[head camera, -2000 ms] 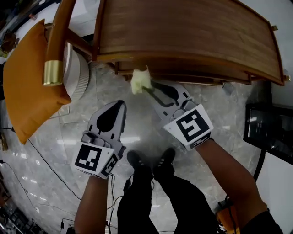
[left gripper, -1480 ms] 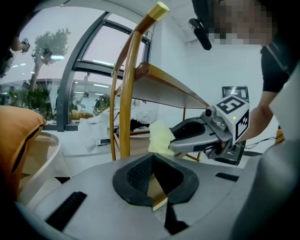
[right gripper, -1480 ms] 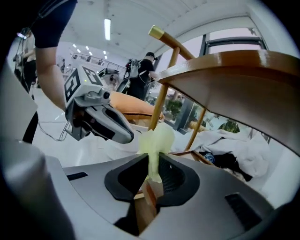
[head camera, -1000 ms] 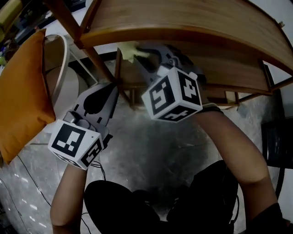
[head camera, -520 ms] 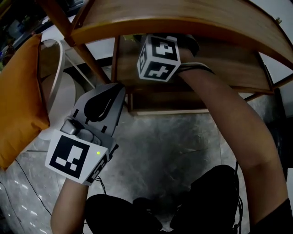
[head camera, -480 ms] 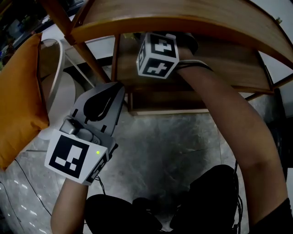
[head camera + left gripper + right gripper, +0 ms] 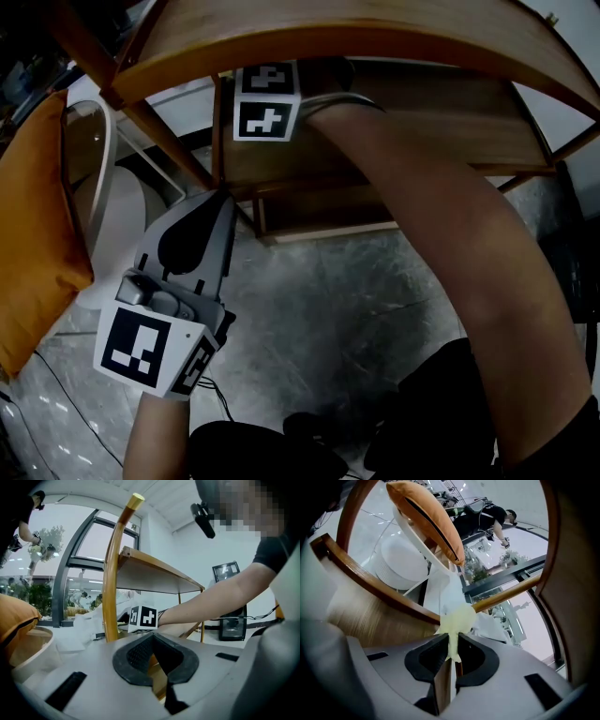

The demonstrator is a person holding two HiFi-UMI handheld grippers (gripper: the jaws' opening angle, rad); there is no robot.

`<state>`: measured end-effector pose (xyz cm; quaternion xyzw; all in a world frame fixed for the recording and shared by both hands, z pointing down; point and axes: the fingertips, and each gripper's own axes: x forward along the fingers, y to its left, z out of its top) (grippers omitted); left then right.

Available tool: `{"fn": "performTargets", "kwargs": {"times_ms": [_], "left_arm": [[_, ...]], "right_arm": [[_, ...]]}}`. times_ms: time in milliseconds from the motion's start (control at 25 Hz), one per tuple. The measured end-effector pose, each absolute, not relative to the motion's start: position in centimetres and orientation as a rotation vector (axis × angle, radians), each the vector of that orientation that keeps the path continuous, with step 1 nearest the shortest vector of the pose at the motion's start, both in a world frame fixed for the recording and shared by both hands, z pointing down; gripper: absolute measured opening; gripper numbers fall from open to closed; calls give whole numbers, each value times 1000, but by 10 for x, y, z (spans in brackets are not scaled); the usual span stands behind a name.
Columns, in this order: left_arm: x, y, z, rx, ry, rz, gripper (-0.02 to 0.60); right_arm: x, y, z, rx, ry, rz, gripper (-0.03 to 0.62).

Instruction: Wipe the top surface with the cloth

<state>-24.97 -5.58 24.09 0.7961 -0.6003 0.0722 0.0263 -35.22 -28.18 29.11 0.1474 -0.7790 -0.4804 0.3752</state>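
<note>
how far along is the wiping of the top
Done: the cloth is picked up, pinched in the right gripper. In hand: that gripper reaches under the table top, above the lower shelf, so the cloth isn't on the top surface. To do: the whole wipe of the top, apparently. The left gripper hangs shut and empty.

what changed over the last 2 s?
The right gripper went from the front edge of the top to underneath it, over the lower shelf, further from the person. It kept its grip on the yellow cloth; nothing was let go. The head camera dropped lower. The left gripper stayed shut and empty, out in front.
</note>
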Motion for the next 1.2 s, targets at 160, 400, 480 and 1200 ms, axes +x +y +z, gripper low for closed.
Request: {"fn": "performTargets", "kwargs": {"times_ms": [160,400,480,1200], "left_arm": [[-253,-55,244,2433,-1874,263,11],[-253,-59,231,2421,-1890,250,11],[-246,-61,229,2434,-1881,251,11],[-148,-90,211,2600,-1685,227,11]], "right_arm": [[-347,-279,288,424,-2057,-1181,69],[-340,-277,299,386,-2036,-1164,66],[-332,-279,303,379,-2022,-1152,66],[-208,-330,321,434,-1869,-1048,64]]}}
